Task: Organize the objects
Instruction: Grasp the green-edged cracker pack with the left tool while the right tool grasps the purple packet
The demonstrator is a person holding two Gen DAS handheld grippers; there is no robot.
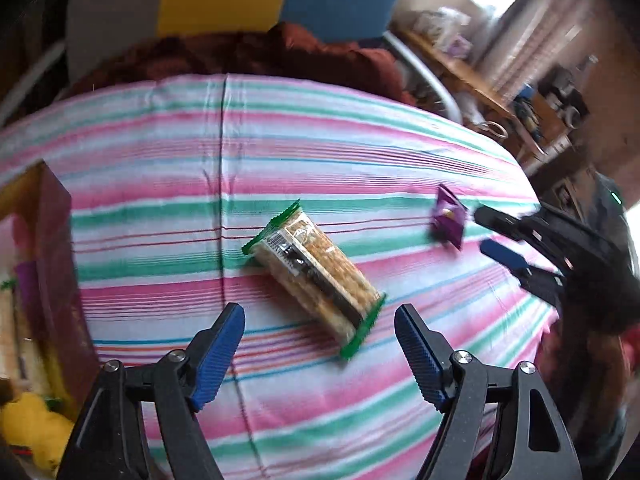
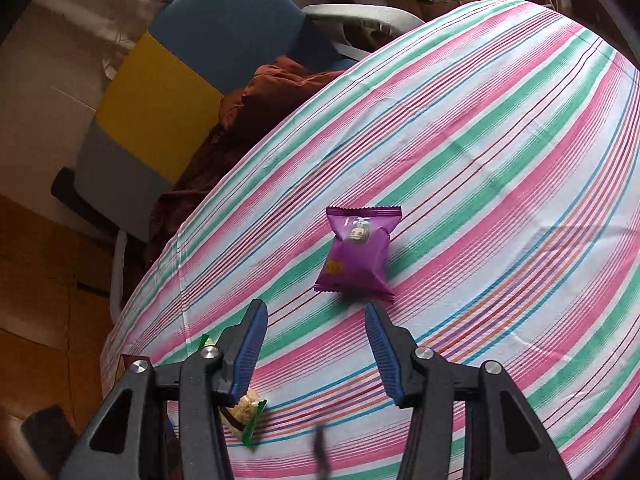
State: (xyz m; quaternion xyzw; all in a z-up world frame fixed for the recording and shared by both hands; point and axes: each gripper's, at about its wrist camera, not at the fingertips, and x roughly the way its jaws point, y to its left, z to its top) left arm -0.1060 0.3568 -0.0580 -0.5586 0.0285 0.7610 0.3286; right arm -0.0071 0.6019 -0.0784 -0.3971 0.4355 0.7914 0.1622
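A: Where are the things, counting from the box (image 1: 60, 264)?

B: The box stands at the left edge of the striped cloth (image 1: 168, 168). The snack bar (image 1: 316, 276) lies flat a little way to its right, slantwise, and the purple packet (image 2: 358, 254) lies further right again, well apart from the bar.

A: And the grippers?

B: The left gripper (image 1: 320, 354) is released and empty, its jaws spread either side of the bar's near end, not touching it. The right gripper (image 2: 316, 356) is also released, empty, just short of the packet.

A: How will they handle?

B: Both look light. The bar's wrapper is probably slick and the cake inside crumbly, so I'd pinch it gently across the narrow middle. The packet looks puffy and soft; I'd take it across its belly, not the crimped ends.
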